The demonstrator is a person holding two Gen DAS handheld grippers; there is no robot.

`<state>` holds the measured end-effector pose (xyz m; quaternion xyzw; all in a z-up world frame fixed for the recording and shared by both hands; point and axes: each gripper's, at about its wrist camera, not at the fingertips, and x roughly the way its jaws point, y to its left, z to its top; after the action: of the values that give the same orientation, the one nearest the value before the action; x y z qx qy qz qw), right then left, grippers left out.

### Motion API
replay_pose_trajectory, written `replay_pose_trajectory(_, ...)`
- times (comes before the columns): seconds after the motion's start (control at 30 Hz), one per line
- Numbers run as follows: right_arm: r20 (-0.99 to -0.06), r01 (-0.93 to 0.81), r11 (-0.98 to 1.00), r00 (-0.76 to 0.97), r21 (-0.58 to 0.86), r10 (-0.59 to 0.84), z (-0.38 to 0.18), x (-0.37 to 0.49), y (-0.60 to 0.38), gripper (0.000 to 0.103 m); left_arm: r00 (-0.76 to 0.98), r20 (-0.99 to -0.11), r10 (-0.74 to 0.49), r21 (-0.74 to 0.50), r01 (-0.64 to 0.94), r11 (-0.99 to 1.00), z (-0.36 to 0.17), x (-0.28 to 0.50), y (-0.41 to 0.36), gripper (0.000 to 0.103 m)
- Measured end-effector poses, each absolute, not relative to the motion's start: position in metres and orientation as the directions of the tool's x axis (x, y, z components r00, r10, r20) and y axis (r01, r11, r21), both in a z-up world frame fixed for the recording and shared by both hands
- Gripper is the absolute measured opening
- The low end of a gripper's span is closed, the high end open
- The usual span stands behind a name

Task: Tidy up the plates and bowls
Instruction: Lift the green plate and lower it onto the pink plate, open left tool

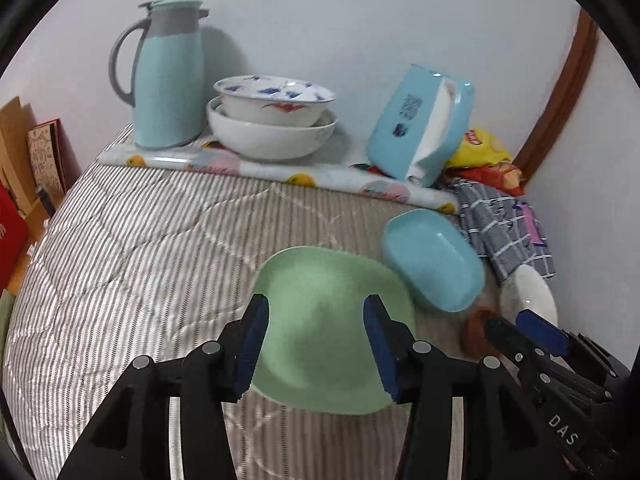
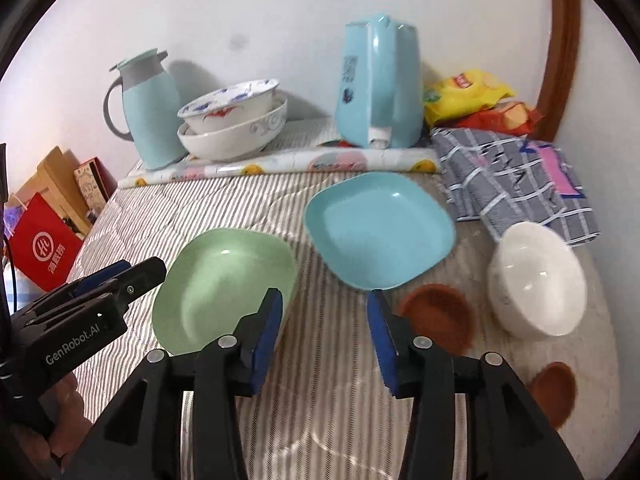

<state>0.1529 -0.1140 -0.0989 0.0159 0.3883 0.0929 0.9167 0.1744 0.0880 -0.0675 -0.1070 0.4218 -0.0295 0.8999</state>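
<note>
A green square plate (image 1: 320,272) lies on the striped cloth, and my left gripper (image 1: 316,304) hovers open over its near half, pads clear of it. To its right a blue square plate (image 1: 434,258) rests tilted, with a white bowl (image 1: 528,292) beyond. In the right wrist view my right gripper (image 2: 325,296) stands open over bare cloth, between the green plate (image 2: 224,288) and the blue plate (image 2: 380,228). The white bowl (image 2: 538,280) sits at the right. Two stacked white bowls (image 2: 232,124) with a patterned plate on top stand at the back.
A light blue jug (image 1: 168,80) and a blue tissue box (image 1: 420,120) stand against the wall. Snack bags (image 2: 468,94) and a checked towel (image 2: 516,184) fill the back right corner. Brown round patches (image 2: 440,316) mark the near right. Boxes (image 2: 48,240) sit past the left edge.
</note>
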Motion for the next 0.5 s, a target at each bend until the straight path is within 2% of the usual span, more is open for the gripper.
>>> replay_pose_trajectory(0.13,-0.687,-0.129,0.988,0.71,0.089,0.155,-0.087,0.142,-0.13,0.054,0.654,-0.738,-0.167,-0.22,0.001,0.975,-0.056,0.171,0.072,0.047)
replay_pose_trajectory(0.5,-0.675,-0.061,0.997,0.733,0.052,0.08,-0.081,0.124,-0.156,0.054,0.643,-0.724,-0.25,-0.269,0.07,0.96,-0.043,0.17,0.046,0.047)
